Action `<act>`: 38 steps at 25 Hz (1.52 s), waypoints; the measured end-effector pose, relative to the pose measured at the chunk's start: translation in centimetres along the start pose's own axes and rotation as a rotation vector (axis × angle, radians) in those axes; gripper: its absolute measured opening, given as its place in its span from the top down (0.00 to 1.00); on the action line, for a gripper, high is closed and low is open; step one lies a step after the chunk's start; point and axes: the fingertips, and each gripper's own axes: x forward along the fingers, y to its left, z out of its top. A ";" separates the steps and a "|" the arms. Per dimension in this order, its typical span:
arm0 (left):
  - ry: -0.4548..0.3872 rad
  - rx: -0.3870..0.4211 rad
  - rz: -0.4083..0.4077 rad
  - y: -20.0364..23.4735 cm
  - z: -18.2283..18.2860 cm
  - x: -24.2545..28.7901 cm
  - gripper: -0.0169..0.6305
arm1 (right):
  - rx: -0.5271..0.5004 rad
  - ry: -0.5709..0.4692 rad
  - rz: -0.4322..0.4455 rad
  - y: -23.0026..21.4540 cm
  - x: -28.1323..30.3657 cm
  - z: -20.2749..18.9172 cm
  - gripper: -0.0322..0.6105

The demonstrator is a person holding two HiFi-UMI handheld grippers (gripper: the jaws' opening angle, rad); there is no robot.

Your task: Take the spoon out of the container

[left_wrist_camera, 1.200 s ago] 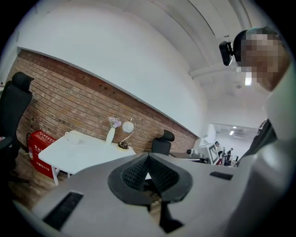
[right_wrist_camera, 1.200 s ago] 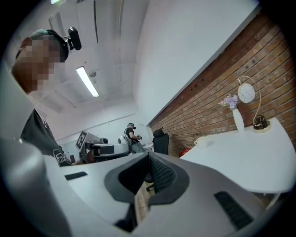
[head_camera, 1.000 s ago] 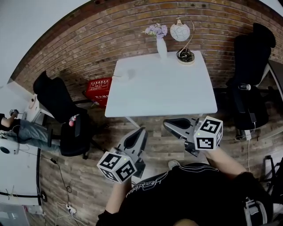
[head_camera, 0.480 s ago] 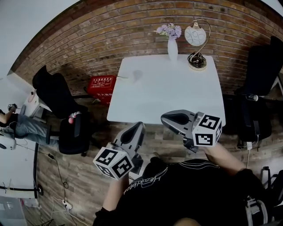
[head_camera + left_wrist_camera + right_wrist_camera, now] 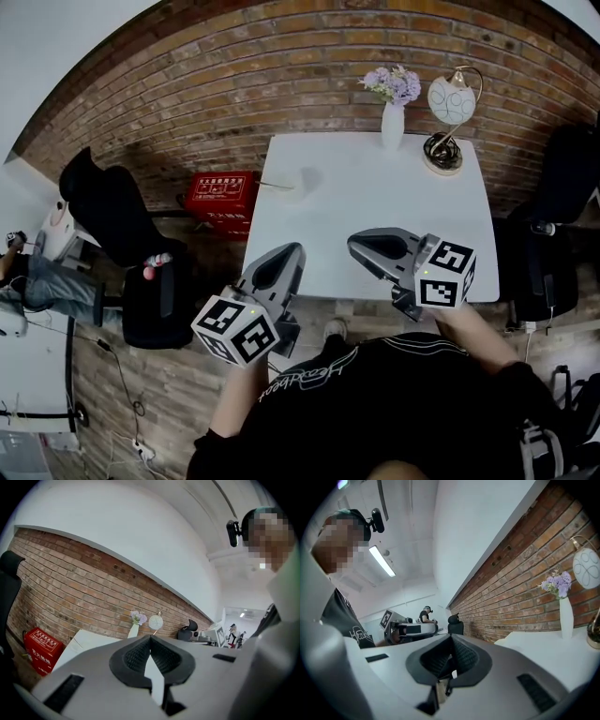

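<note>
A black chair (image 5: 105, 202) is standing at 9 o'clock from the white bench (image 5: 375, 211), with a red crate (image 5: 218, 195) sitting on the wooden floor (image 5: 141, 394) between chair and bench, against the brick wall (image 5: 234, 84). The person's left gripper (image 5: 291, 250) is hanging at the bench's 7 o'clock corner, its jaws pressing together at the tips with nothing between them. At about 10 o'clock on the bench, a small pale container (image 5: 300, 178) is standing well apart from both grippers. A thin stem that looks like the spoon (image 5: 270, 185) is reaching out of it toward 9 o'clock, though it is too small to tell more. The right gripper (image 5: 354, 246) is hovering over the bench's near edge at 6 o'clock, pointing toward 9 o'clock. Its jaws are likewise meeting at the tips and carrying nothing. At 12 o'clock, a white vase (image 5: 392, 124) of lilac flowers is standing by the wall. Just beside it, at 1 o'clock, a lamp (image 5: 447, 103) with a round white shade is sitting on the far corner. Another dark chair (image 5: 567, 178) is standing at 3 o'clock, off the bench's right side.
</note>
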 end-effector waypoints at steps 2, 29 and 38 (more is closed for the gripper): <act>0.006 0.019 -0.007 2.3 1.4 1.0 0.97 | -0.002 -0.016 -0.019 -1.6 1.9 1.3 0.95; 0.099 -0.009 -0.005 24.8 1.7 9.6 0.80 | 0.132 -0.002 -0.233 -15.1 13.7 -0.3 0.95; 0.152 -0.040 0.128 30.7 -1.5 11.5 0.68 | 0.157 0.037 -0.279 -17.3 13.9 -1.3 0.95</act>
